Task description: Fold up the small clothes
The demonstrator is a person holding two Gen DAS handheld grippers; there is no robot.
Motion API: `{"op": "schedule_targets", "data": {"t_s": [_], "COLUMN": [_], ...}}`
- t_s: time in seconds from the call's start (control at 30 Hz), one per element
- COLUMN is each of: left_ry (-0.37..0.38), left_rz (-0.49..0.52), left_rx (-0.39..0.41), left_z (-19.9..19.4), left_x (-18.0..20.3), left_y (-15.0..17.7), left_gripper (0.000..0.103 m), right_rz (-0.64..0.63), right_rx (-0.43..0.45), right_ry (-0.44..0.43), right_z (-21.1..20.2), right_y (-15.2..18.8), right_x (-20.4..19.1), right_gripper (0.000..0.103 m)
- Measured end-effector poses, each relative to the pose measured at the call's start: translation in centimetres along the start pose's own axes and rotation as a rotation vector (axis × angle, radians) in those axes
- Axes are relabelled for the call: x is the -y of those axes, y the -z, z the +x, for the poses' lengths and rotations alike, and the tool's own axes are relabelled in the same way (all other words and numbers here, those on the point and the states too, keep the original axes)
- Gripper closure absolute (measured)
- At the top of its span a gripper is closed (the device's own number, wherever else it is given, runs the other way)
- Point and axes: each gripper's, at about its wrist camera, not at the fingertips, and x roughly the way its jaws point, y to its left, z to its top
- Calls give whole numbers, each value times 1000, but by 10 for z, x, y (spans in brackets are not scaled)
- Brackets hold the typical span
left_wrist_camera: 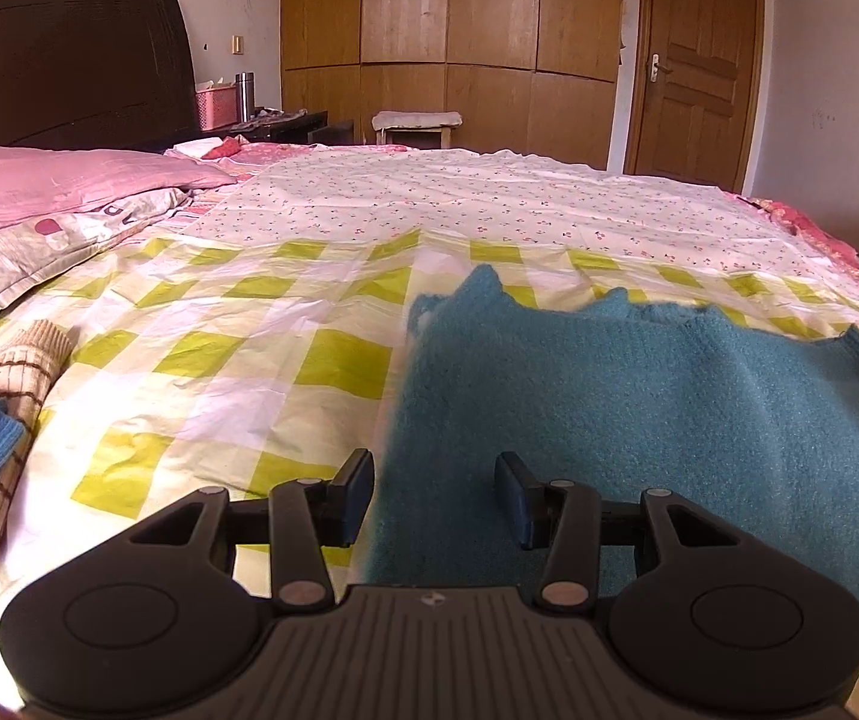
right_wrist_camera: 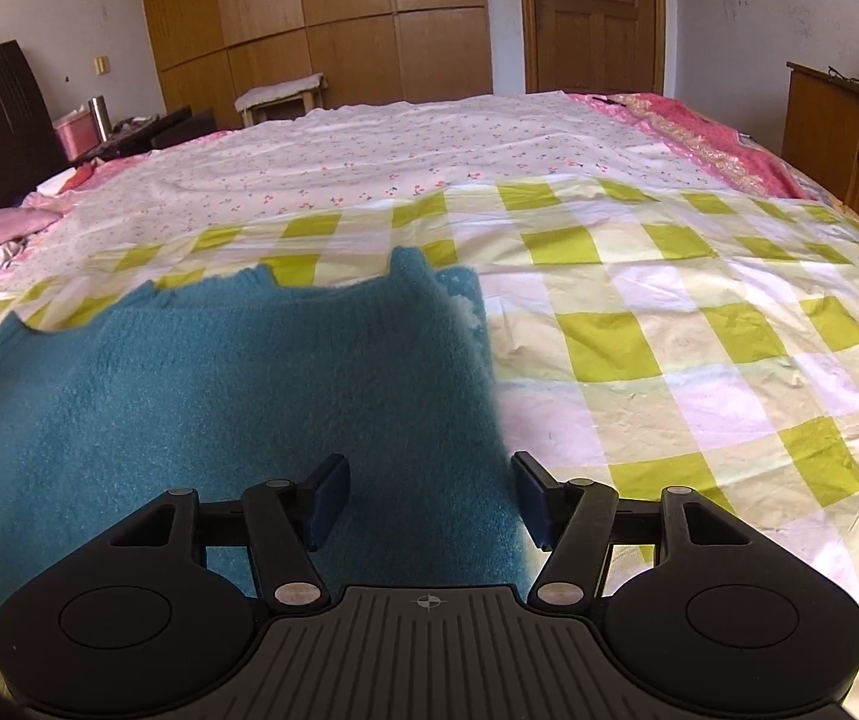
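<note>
Bed with a green-checked sheet point(right_wrist_camera: 639, 360) carrying a teal knitted garment point(right_wrist_camera: 237, 384) spread crosswise near its front edge, each lower corner lying between spread jaws, left gripper point(left_wrist_camera: 435, 495) and right gripper point(right_wrist_camera: 429, 498) equally near, neither pinching.

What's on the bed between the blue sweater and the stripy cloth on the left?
Nothing, only bare checked sheet between the sweater and the stripy cloth. The left wrist view shows it.
</note>
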Motion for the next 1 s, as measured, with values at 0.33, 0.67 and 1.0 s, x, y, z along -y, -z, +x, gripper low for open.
{"op": "schedule_targets", "data": {"t_s": [0.33,0.67,1.0], "left_ry": [39,16,-44], "left_rz": [-42,-49,-55], "left_rx": [-13,-67,-97], "left_z": [2,9,13], "left_x": [-11,-5,1], "left_y": [2,-1,-2], "left_gripper": [48,47,40], "right_rz": [22,71,64], "right_rx": [-3,0,-11], "right_ry": [-29,-72,-100], "right_z": [-1,-3,-3], "right_y": [15,28,25], "right_x": [6,18,21], "right_gripper": [34,32,30]}}
